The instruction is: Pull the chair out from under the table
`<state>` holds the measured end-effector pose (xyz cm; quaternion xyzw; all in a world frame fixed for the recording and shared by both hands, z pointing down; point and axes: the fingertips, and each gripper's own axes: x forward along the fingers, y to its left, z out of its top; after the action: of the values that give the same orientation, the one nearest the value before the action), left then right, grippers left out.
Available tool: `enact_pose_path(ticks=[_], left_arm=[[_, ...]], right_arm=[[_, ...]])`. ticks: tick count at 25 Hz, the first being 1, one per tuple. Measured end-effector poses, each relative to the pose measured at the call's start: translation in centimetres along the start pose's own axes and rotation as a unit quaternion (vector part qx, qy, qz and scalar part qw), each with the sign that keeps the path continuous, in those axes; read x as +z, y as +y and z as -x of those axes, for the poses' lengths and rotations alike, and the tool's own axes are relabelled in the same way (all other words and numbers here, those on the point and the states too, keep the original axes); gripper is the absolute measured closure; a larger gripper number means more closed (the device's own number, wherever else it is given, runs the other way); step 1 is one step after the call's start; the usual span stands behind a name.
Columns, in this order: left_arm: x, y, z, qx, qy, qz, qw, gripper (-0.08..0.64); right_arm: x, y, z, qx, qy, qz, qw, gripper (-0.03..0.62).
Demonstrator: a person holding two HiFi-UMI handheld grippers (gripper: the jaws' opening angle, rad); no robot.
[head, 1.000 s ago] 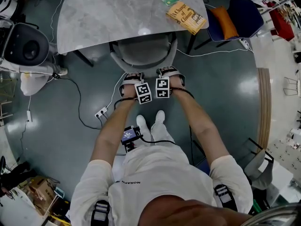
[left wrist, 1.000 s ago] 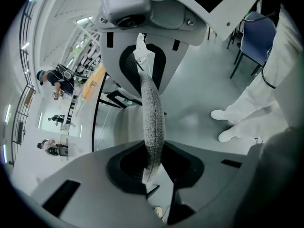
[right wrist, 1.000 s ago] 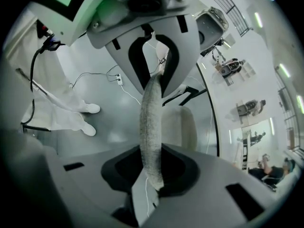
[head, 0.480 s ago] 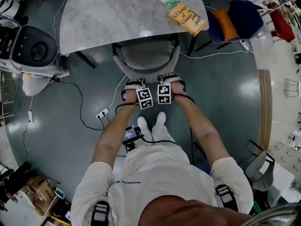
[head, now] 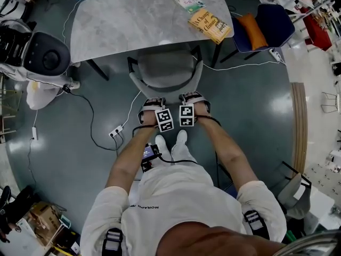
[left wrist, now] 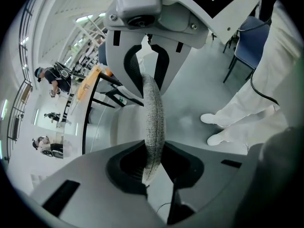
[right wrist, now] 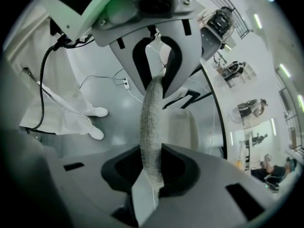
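A grey upholstered chair [head: 162, 68] stands in front of me, its seat mostly out from under the grey marble table [head: 122, 15]. Both grippers clamp the top rim of its curved backrest [head: 166, 91]. My left gripper [head: 152, 104] is shut on the rim's left part, my right gripper [head: 193, 98] on its right part, close together. In the left gripper view the fabric rim [left wrist: 153, 113] runs between my left gripper's [left wrist: 151, 161] pads. The right gripper view shows the same rim [right wrist: 151, 122] pinched in my right gripper [right wrist: 153, 169].
Two books [head: 211, 23] lie on the table's far right corner. A blue chair with an orange cushion [head: 262, 24] stands to the right. A dark machine [head: 40, 57] sits left, with cables and a power strip [head: 115, 130] on the floor. My feet [head: 171, 142] are just behind the grippers.
The chair has slid toward me, with more of its seat out from under the table. Both grippers came back with it, still clamped on the backrest.
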<state>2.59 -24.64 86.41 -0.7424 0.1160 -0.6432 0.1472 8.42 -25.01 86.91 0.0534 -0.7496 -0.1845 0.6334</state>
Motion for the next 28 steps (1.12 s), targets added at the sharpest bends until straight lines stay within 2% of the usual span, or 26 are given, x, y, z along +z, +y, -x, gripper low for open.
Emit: enact_pose_path(ticks=[9, 28], left_arm=[[0.4, -3.8, 1.7, -0.008, -0.011, 0.005, 0.9999, 0.480], [0.6, -11.3, 4.7, -0.030, -0.006, 0.014, 0.9994, 0.480]], right_arm=[[0.8, 3.8, 1.5, 0.009, 0.002, -0.007, 1.000, 0.503], [2.9, 11.3, 4.0, 0.019, 0.002, -0.031, 0.999, 0.500]])
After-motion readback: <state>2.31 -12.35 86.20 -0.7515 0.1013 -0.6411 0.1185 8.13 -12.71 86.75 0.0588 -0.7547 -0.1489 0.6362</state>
